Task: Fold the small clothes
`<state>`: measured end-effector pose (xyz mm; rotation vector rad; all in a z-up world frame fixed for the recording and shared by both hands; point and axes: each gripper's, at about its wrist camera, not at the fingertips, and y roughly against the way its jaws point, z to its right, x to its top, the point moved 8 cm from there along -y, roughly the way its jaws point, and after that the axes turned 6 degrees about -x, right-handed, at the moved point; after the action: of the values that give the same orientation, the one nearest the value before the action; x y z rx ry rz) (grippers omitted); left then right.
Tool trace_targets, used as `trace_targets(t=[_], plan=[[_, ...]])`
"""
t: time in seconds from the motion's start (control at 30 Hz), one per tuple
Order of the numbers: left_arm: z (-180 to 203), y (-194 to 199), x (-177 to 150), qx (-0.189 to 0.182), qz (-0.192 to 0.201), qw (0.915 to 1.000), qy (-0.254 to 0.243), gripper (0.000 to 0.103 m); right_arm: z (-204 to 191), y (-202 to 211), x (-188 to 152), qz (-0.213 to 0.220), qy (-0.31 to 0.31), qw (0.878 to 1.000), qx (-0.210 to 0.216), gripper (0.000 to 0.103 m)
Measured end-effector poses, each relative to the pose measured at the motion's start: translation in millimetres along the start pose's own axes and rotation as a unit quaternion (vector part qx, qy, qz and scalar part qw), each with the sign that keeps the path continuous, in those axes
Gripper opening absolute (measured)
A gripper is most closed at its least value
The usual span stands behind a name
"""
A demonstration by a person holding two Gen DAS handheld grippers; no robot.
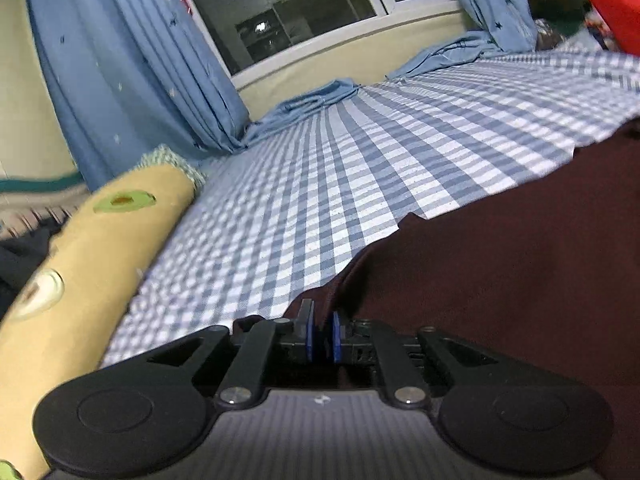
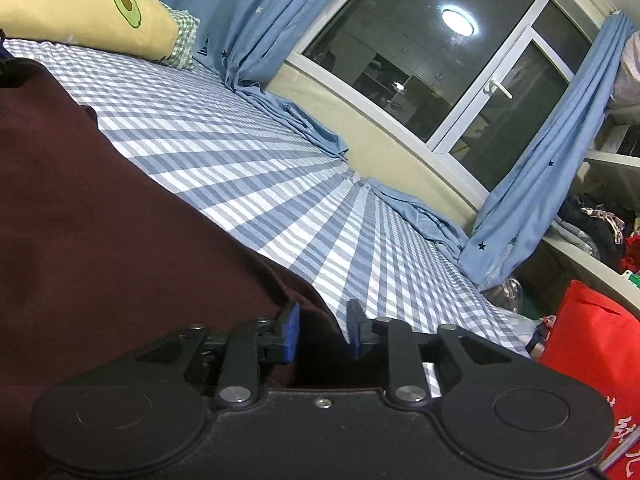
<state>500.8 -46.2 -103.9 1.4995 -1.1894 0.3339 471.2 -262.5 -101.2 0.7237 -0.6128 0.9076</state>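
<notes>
A dark maroon garment (image 1: 500,264) lies on the blue-and-white checked bed sheet (image 1: 320,184). My left gripper (image 1: 322,336) is shut on the garment's near left corner; its blue pads pinch the cloth. In the right wrist view the same garment (image 2: 100,208) fills the left side. My right gripper (image 2: 322,330) is partly open, with the garment's right corner lying between its blue pads; the pads stand apart from each other.
A yellow avocado-print pillow (image 1: 92,248) lies along the bed's left edge and also shows in the right wrist view (image 2: 92,16). Blue curtains (image 2: 248,24) and a window (image 2: 420,48) stand behind the bed. A red bag (image 2: 592,356) sits beside the bed at right.
</notes>
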Motion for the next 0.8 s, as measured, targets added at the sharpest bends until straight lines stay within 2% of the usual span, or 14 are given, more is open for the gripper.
trace_targets(t=[0.03,0.07,0.1,0.13,0.17,0.23,0.3,0.37,0.5,0.63,0.73,0.8], plan=[[-2,2,1,-0.008,-0.003,0.9999,0.009,0.03,1,-1,0,-0.002,-0.002,1.0,-0.002,0.038],[-5,6,3,-0.014,0.001,0.9997,0.019,0.043,2,-1,0,-0.004,-0.004,1.0,-0.001,0.045],[-7,12,6,-0.018,0.012,0.9993,0.031,0.071,3,-2,0,-0.006,-0.007,1.0,0.002,0.052],[-8,21,10,-0.025,0.031,0.9982,0.043,0.088,3,-2,0,-0.006,-0.01,1.0,0.005,0.055],[-9,28,13,-0.031,0.045,0.9972,0.05,0.093,4,-2,0,-0.006,-0.012,1.0,0.009,0.06],[-9,39,16,-0.034,0.057,0.9963,0.055,0.096,4,-1,0,-0.004,-0.015,1.0,0.016,0.07],[-10,42,15,-0.035,0.053,0.9965,0.055,0.099,6,1,1,0.0,-0.018,1.0,0.012,0.09],[-14,38,10,-0.029,0.048,0.9968,0.057,0.102,12,3,1,0.001,-0.03,0.999,0.014,0.1],[-35,15,-10,0.019,0.006,0.9953,0.094,0.102,32,2,-6,-0.013,-0.056,0.998,-0.017,0.102],[-63,-6,-30,0.038,-0.034,0.9821,0.181,0.102,52,-17,-22,-0.07,-0.106,0.991,-0.046,0.102],[-77,-12,-38,0.027,-0.042,0.9716,0.231,0.102,61,-30,-37,-0.107,-0.136,0.983,-0.057,0.102],[-80,-12,-39,0.023,-0.042,0.9702,0.238,0.102,61,-34,-42,-0.12,-0.145,0.98,-0.058,0.102]])
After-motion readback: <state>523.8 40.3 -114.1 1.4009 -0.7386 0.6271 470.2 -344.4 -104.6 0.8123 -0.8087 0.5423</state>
